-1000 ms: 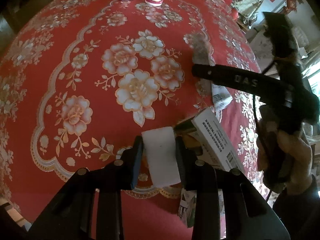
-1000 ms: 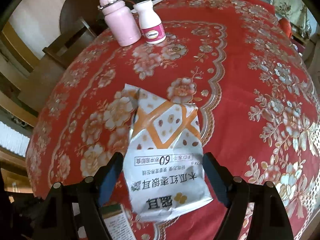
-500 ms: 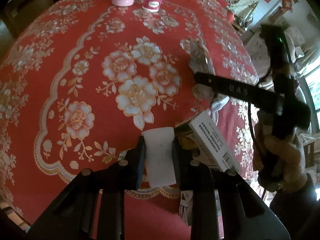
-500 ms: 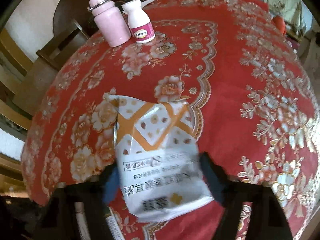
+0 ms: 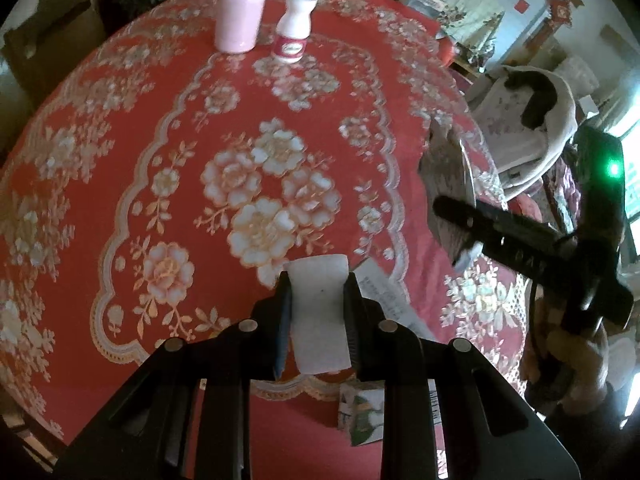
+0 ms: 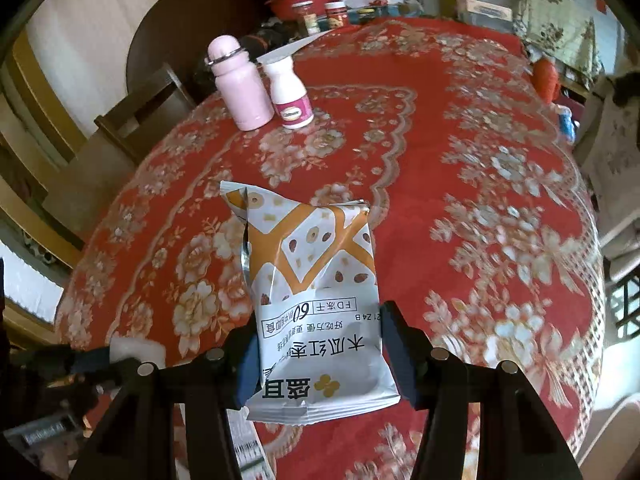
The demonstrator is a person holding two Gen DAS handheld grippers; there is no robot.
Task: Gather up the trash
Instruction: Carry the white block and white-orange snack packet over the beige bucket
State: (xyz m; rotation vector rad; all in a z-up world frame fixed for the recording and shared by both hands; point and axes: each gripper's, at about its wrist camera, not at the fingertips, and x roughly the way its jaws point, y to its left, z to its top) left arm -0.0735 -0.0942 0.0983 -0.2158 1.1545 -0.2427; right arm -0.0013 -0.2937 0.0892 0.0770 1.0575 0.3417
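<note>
The snack bag (image 6: 316, 300), crinkly, light and slippery, is pinched at its lower edge by the right gripper (image 6: 320, 356), whose jaws have just been closing. A soft white wad (image 5: 318, 312) is clamped in the left gripper (image 5: 318, 300), nearer than the pink bottle (image 5: 240, 16).

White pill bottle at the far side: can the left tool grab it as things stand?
Probably not. The left tool is shut on a white folded pad, so it has no free grip. The path across the tablecloth to the pill bottle looks clear.
</note>
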